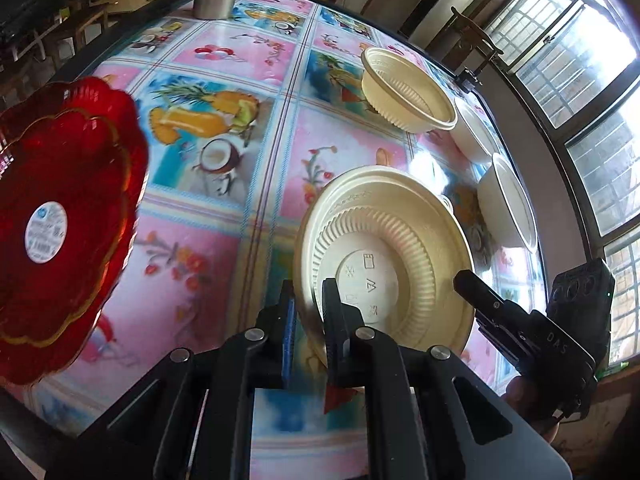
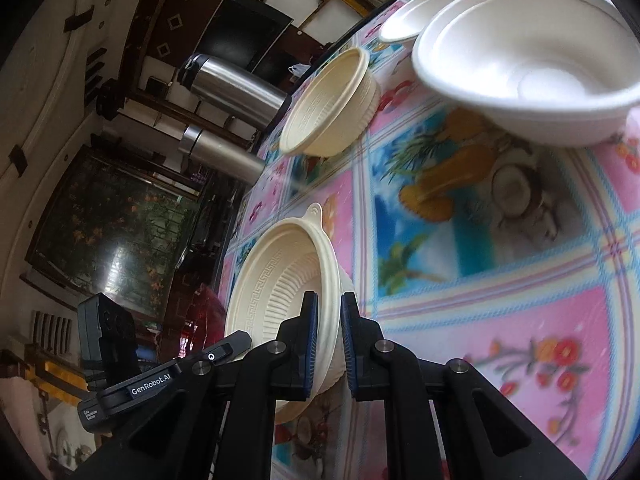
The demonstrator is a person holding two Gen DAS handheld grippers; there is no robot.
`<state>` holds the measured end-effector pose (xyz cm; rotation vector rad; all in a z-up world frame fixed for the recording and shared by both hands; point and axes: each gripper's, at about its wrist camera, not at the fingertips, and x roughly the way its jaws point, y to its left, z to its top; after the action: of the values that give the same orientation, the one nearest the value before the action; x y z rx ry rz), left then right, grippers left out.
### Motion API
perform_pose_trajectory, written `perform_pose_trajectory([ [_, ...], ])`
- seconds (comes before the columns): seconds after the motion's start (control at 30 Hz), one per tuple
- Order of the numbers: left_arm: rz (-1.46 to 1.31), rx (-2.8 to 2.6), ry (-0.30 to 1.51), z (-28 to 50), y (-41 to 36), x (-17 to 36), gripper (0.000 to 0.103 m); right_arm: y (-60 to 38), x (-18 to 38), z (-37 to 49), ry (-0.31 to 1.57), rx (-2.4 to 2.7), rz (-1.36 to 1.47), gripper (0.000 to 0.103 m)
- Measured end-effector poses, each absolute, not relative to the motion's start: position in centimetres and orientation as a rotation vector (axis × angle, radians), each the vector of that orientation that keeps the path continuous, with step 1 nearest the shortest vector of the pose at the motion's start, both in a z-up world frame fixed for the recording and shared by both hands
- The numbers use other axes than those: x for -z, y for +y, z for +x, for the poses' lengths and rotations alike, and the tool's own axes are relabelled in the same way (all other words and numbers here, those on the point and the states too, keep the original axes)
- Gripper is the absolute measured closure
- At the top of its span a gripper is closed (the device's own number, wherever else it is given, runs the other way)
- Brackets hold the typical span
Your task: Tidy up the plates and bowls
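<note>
Both grippers were clamped on one cream bowl (image 1: 384, 256), left gripper (image 1: 310, 320) and right gripper (image 2: 329, 332) pinching opposite rim edges; it hung tilted above the tablecloth (image 1: 224, 240), probably bound for stacking with the other cream bowl (image 1: 408, 92).

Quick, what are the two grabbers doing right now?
Left gripper: shut on the rim of the cream ribbed bowl.
Right gripper: shut on that same bowl's rim, at another spot.

place: home dining room | cues: fruit-print tablecloth (image 1: 256, 128), steel flasks (image 2: 236, 88) (barred window (image 1: 560, 60))
</note>
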<state>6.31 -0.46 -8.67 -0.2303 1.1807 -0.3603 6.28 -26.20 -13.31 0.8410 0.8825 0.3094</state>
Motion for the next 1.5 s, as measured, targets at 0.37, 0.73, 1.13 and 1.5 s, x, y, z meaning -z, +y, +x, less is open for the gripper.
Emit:
perform_pose_trajectory([
  [0.37, -0.168, 0.391, 1.174, 1.6, 1.5, 8.6, 0.091, -23.3, 13.3, 1.5, 0.913, -0.34, 0.818, 0.091],
  [0.73, -0.165, 0.418, 1.116, -1.3, 4.7, 5.3, 0.09, -21.2, 11.4, -1.2, 0.937, -0.362, 0.788, 0.091],
  [1.13, -0.172, 0.26, 0.953, -0.1, 12.3, -0.4, 0.09, -13.3, 5.3, 3.0, 0.881, -0.493, 0.67, 0.091],
  [1.5, -0.218, 0.094, 1.061, 5.2, 17.9, 4.0, 0.09, -3.6, 5.3, 10.6, 0.941, -0.551, 0.55, 0.092],
])
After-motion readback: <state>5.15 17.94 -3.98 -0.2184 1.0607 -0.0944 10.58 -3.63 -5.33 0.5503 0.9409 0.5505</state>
